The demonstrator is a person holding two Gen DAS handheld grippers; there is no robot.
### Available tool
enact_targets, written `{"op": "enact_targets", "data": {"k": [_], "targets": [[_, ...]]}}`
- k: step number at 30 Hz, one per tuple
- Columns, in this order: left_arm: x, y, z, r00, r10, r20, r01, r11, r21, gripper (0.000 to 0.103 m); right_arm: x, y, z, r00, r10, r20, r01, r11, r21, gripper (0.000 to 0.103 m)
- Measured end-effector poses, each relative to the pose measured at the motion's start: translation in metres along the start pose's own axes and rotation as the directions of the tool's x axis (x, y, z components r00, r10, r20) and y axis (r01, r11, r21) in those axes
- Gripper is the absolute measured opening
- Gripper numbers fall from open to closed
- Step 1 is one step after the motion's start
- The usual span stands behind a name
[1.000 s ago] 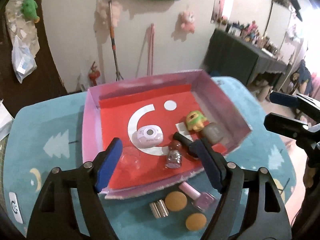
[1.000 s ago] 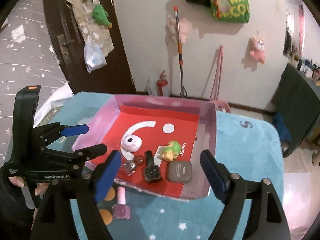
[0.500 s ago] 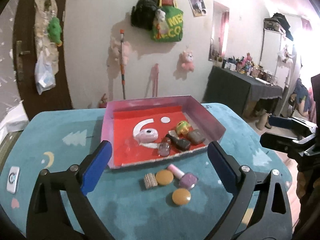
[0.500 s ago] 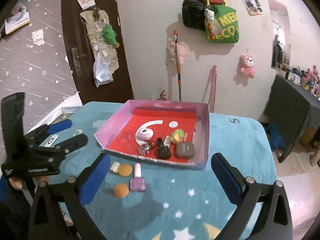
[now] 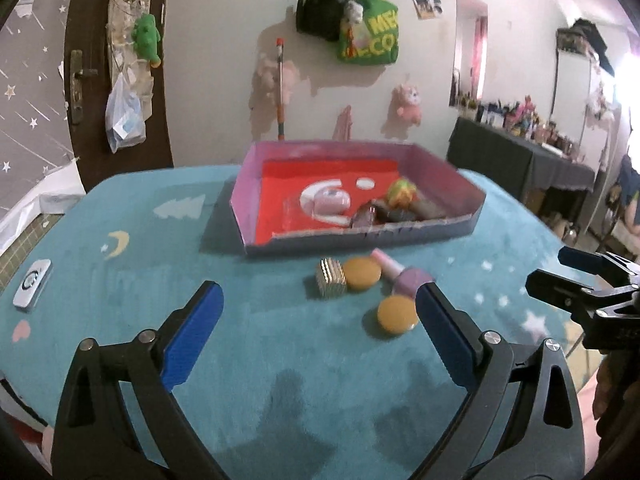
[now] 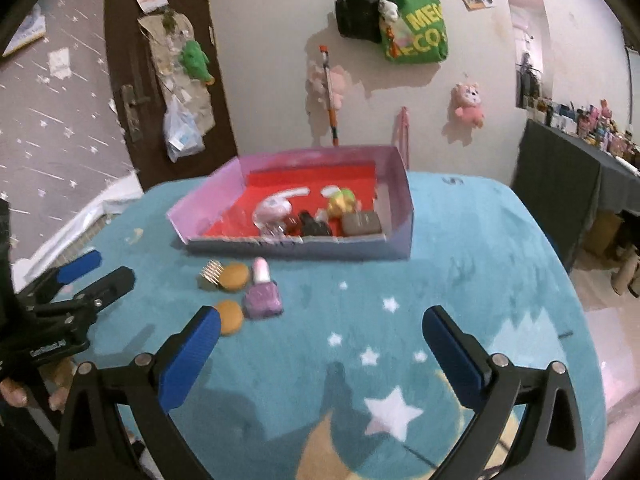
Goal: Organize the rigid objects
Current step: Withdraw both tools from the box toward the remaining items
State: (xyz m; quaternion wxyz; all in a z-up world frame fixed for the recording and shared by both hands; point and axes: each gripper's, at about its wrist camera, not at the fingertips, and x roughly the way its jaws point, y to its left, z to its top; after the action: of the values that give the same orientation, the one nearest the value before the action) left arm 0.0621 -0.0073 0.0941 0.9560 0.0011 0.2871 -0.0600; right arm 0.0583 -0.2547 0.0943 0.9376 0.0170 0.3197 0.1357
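Left wrist view: the left hand-held gripper stands spread wide over bare teal worktop, nothing between its fingers. At 12 o'clock sits the cardboard tray, its near wall low, with open cloth on both sides. Between tray and gripper lie a ribbed gold block, two tan round compacts and a pink nail-polish bottle; the nearer compact is just beside the right finger. A white remote at 9 o'clock shows only here. Right wrist view: the right hand-held gripper is likewise wide and empty over the starred cloth. This view alone shows a hand holding the left tool at 8 o'clock.
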Motion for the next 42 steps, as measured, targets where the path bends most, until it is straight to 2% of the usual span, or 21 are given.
{"op": "enact_targets", "data": {"k": [8, 15, 30, 42], "targets": [[0.023, 0.001, -0.027, 0.997, -0.006, -0.081, 0.003, 0.999, -0.042, 0.098, 0.028, -0.001, -0.026, 0.999, -0.033, -0.037, 0.034, 0.999, 0.01, 0.103], [0.034, 0.001, -0.034, 0.994, 0.001, -0.11, -0.006, 0.999, -0.044, 0.098, 0.045, -0.003, -0.035, 0.995, -0.062, -0.076, 0.063, 0.998, 0.013, 0.103], [0.039, 0.001, -0.035, 0.991, 0.003, -0.13, -0.01, 0.999, -0.052, 0.098, 0.052, -0.004, -0.037, 0.992, -0.065, -0.111, 0.067, 0.998, 0.016, 0.103], [0.052, -0.016, -0.018, 0.982, -0.036, -0.184, 0.033, 0.999, -0.018, 0.098, 0.055, -0.016, -0.033, 0.988, -0.027, -0.151, 0.035, 0.998, 0.053, 0.103]]}}
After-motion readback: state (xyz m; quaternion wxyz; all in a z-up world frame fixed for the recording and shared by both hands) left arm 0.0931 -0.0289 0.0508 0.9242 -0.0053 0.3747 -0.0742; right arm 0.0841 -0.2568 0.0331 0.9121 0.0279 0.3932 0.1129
